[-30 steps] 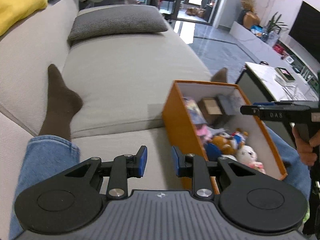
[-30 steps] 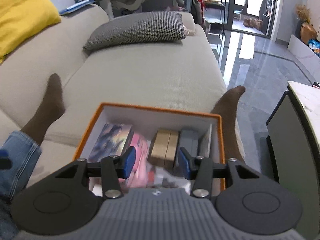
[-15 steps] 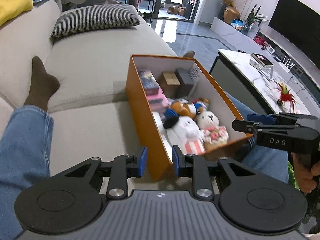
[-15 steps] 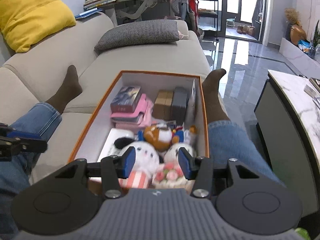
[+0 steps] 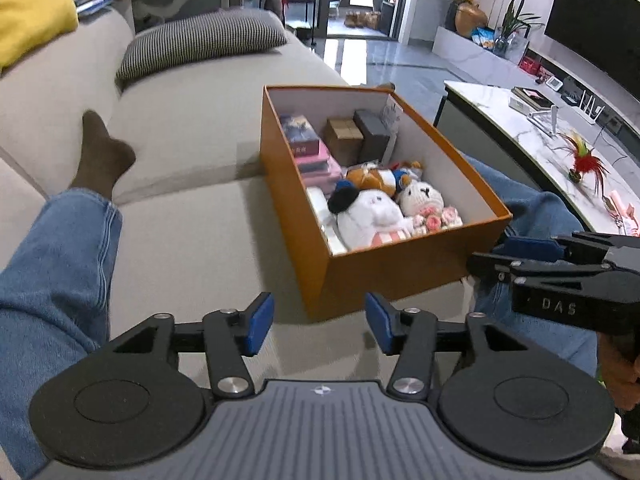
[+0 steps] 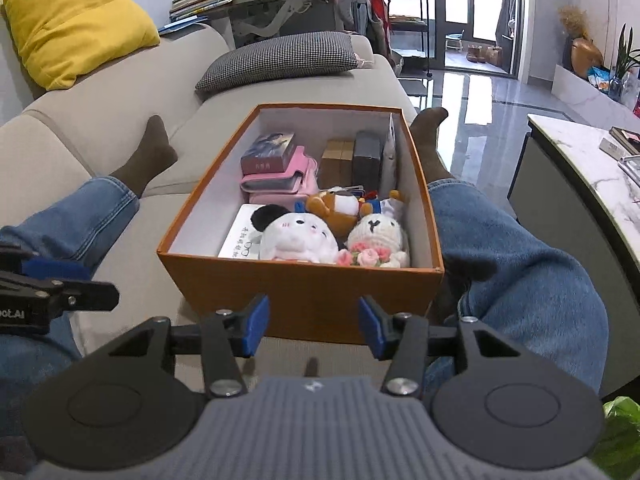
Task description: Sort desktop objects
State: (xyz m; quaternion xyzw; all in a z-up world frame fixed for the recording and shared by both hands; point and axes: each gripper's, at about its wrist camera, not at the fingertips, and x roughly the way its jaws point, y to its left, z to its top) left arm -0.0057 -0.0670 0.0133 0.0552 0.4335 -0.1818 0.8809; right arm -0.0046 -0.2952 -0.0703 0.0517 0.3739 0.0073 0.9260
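A: Where is the orange box (image 6: 308, 298)?

B: On the beige sofa (image 6: 248, 96), between the person's jean-clad legs (image 6: 516, 264). Its long axis runs away from the cameras toward the checked cushion (image 6: 280, 60), with a short wall nearest the right hand-held gripper (image 6: 312, 330).

A: What is inside?

B: At the near end, a white plush with a black ear (image 6: 294, 238) beside a cream knitted bunny (image 6: 378, 236), and a brown plush (image 6: 334, 208) just behind them. At the far end, a pink wallet (image 6: 280, 178) with a small book (image 6: 268, 152) on it, and brown and dark boxes (image 6: 352, 158) standing upright.

A: And the grippers?

B: The left hand-held gripper (image 5: 318, 324) points down at the box's near corner; its jaws are opening, with nothing between them. The right one's jaws are also opening, apart and empty, just short of the near wall.
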